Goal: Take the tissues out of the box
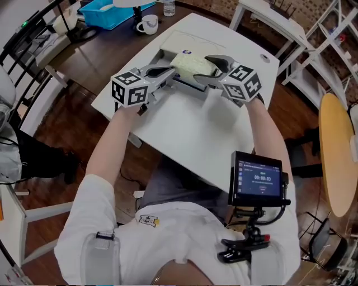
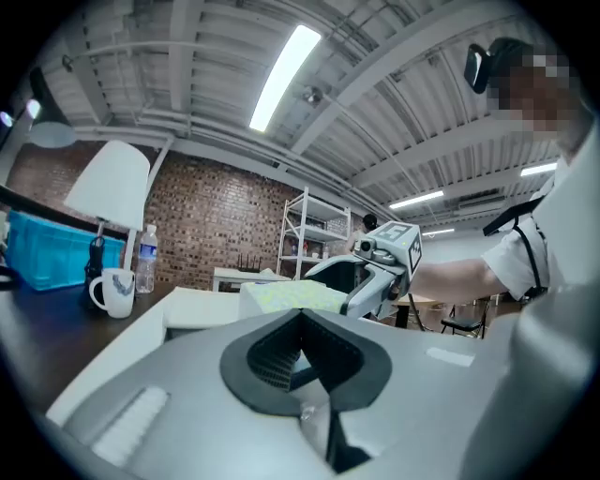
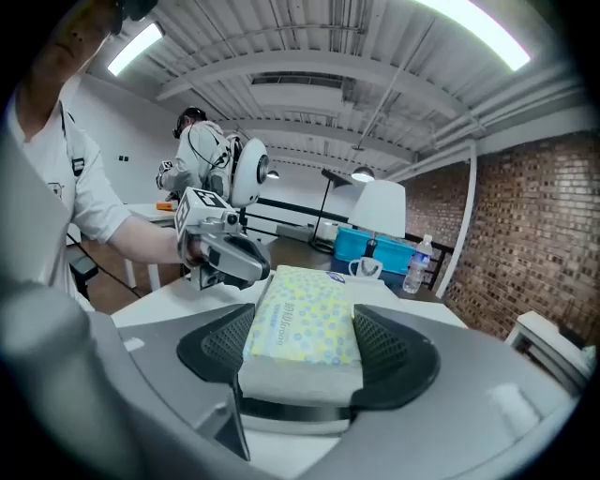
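Observation:
A tissue pack [image 1: 193,65] with yellow-green dots sits over the open white box [image 1: 190,42] at the far side of the white table [image 1: 196,134]. My right gripper [image 1: 208,70] is shut on it. In the right gripper view both pads press the long sides of the pack [image 3: 305,314], which fills my right gripper [image 3: 305,328]. My left gripper [image 1: 169,71] hovers at the box's left end, close to the pack, with its pads together and nothing seen between them. The left gripper view has my left gripper [image 2: 300,323] in front, then the pack [image 2: 291,295] and the right gripper [image 2: 380,272] behind.
A white mug [image 1: 148,24], a water bottle [image 1: 169,6] and a blue bin [image 1: 109,11] stand on the dark desk beyond the table. A round wooden table [image 1: 338,156] and white shelving [image 1: 330,33] are to the right. A small screen [image 1: 260,179] hangs at the person's chest.

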The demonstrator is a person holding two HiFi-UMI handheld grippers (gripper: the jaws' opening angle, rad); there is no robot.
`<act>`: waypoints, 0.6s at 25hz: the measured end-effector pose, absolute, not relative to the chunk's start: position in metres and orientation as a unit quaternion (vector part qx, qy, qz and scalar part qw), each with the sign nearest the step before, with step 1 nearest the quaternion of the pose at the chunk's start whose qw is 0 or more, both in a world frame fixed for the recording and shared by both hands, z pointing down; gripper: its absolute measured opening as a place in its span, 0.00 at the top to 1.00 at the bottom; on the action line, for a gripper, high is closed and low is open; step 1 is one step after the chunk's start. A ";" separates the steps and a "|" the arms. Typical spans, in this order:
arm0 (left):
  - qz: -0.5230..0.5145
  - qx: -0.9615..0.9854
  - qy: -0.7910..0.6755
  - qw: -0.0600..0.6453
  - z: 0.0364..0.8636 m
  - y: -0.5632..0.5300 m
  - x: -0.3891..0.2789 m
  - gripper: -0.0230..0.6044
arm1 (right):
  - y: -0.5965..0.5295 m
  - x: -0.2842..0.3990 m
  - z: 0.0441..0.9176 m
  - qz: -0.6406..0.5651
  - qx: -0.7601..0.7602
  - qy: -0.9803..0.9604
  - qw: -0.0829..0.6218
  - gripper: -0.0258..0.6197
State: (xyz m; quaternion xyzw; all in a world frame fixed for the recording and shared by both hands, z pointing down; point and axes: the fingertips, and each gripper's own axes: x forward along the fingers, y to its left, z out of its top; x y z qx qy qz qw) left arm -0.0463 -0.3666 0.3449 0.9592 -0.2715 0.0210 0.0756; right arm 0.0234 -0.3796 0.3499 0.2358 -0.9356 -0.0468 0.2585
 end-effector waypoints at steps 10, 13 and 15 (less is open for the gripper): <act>0.028 0.957 -0.289 0.002 0.286 -0.299 -0.098 0.97 | -0.313 -0.036 0.292 -0.074 0.197 -0.950 0.231 0.45; 0.036 0.955 -0.294 0.021 0.315 -0.269 -0.104 0.97 | -0.283 -0.046 0.325 -0.063 0.179 -0.949 0.253 0.45; 0.040 0.954 -0.296 0.039 0.337 -0.264 -0.109 0.97 | -0.276 -0.056 0.349 -0.060 0.172 -0.945 0.273 0.44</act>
